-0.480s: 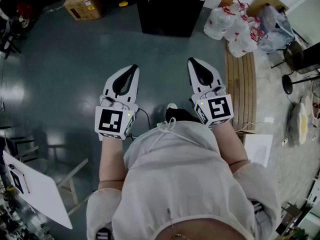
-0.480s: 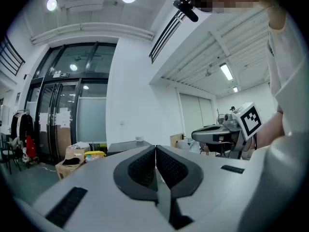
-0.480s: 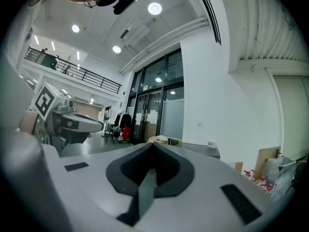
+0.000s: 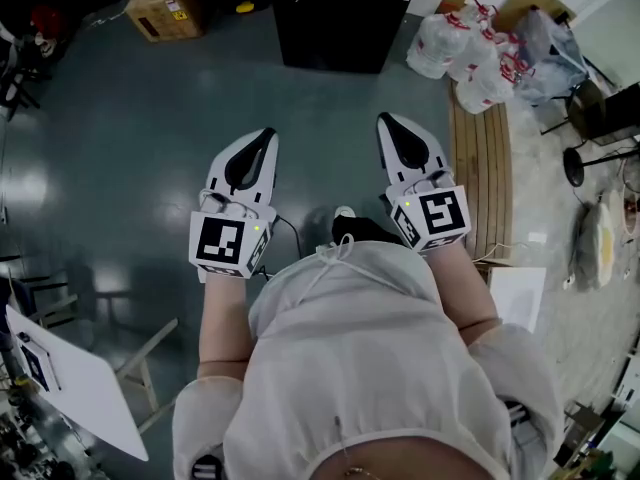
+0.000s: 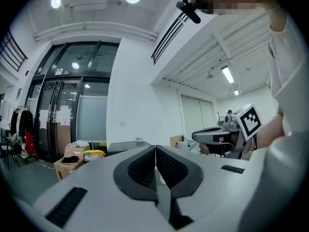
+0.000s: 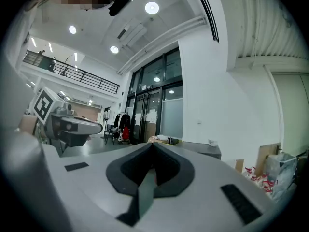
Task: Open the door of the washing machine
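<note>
Washing machine (image 4: pixel 345 18), dark and boxy, stands at the far edge of the glossy blue-grey floor (image 4: pixel 120 148), well apart from both tools. Nearest me, left gripper (image 4: pixel 268 135) and right gripper (image 4: pixel 384 120) are held level, side by side before the body; I read both pairs of jaws pressed together, empty. Beyond: slatted bench (image 4: pixel 485 168) at right, white bags (image 4: pixel 470 58) at its far end, cardboard box (image 4: pixel 165 8) far left.
</note>
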A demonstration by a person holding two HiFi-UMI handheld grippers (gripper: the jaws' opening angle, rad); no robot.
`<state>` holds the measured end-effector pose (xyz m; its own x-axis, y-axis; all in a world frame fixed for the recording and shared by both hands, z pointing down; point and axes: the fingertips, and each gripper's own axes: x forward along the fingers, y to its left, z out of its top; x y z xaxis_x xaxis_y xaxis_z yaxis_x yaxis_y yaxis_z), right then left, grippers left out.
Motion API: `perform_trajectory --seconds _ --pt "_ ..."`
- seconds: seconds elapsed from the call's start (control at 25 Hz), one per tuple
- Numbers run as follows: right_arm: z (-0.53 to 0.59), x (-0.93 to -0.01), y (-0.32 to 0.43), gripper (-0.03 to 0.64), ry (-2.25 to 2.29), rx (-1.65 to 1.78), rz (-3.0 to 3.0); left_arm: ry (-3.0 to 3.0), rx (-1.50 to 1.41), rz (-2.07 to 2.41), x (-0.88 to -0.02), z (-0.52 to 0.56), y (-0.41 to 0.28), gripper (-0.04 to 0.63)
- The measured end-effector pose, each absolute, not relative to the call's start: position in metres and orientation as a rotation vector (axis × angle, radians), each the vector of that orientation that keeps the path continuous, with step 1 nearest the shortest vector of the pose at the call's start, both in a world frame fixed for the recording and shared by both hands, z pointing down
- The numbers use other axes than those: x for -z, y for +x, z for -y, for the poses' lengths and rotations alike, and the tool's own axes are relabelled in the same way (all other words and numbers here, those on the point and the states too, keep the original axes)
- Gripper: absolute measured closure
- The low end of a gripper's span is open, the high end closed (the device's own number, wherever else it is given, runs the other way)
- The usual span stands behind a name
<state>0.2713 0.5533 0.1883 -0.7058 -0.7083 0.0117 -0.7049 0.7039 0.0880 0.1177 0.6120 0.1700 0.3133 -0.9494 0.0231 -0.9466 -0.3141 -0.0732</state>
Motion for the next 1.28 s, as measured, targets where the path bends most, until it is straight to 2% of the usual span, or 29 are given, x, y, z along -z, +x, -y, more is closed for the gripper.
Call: perform_trajectory --seconds 0.2,0.24,0.28,0.32,0.44,0.88,1.28 --pt "-0.554 -0.194 0.256 0.613 1.132 0.175 2.891 -2.486 0.074 -1.876 -0.175 -0.604 0.104 0.574" --pt "-0.552 -0.195 0.253 0.565 1.123 0.189 2.896 -2.484 0.074 -1.887 -0.177 -0.602 0.101 0.574" --pt "-0.549 -0.196 0.249 0.351 1.112 0.178 2.909 -2.482 0.075 -1.897 -0.179 -0.599 0.098 0.574" --pt "-0.544 -0.198 0.247 0.221 1.113 0.147 2.922 -2.480 0.076 -1.908 -0.180 -0.596 0.095 0.574" --pt "-0.516 -0.201 0.248 0.137 1.220 0.075 2.904 -2.455 0.075 -1.957 -0.186 -0.584 0.084 0.574" --pt "-0.390 -0.228 0.189 0.135 1.252 -0.011 2.885 -2.391 0.157 -2.052 -0.213 -0.493 0.016 0.574" --pt "-0.207 -0.232 0.113 0.135 1.243 -0.103 2.867 -2.394 0.151 -2.035 -0.203 -0.315 -0.057 0.573"
